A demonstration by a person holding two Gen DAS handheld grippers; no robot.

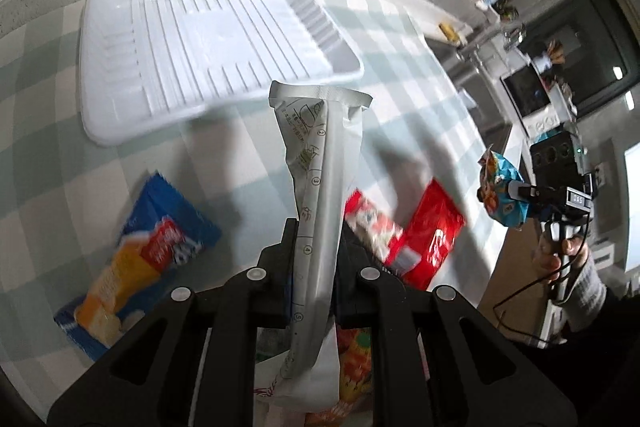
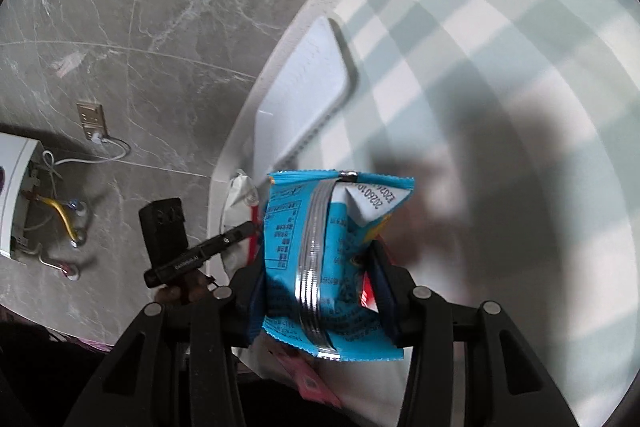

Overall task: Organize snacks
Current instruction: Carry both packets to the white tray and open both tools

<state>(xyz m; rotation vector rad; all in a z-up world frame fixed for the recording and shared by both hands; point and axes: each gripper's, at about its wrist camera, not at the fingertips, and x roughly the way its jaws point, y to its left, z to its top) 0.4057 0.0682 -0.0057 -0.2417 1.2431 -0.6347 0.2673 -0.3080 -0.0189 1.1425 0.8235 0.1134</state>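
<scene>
The left gripper (image 1: pixel 316 251) pinches a white snack packet (image 1: pixel 320 163) tight. The right gripper (image 2: pixel 320 267) squeezes a blue snack bag (image 2: pixel 320 259). Below lie a blue cracker pack (image 1: pixel 136 263) and red packs (image 1: pixel 424 239). Farther off sits a white tray (image 1: pixel 208 51).

blurred: blue snack bag (image 1: pixel 136 259) | red packets (image 1: pixel 404 231) lettering unreadable

So the ribbed white plastic tray (image 1: pixel 208 55) sits at the far side of the round desk with the checked cloth (image 1: pixel 400 39). Nearer, left of centre, there's a blue-and-orange cracker packet (image 1: pixel 140 263) lying flat, and right of it two red snack packets (image 1: pixel 412 235) side by side. The tray's got nothing in it.

Held up off the desk: a long white sachet (image 1: pixel 320 187) in the left tongs (image 1: pixel 316 259), a light-blue crimped snack bag (image 2: pixel 328 263) in the right tongs (image 2: pixel 320 291).
</scene>
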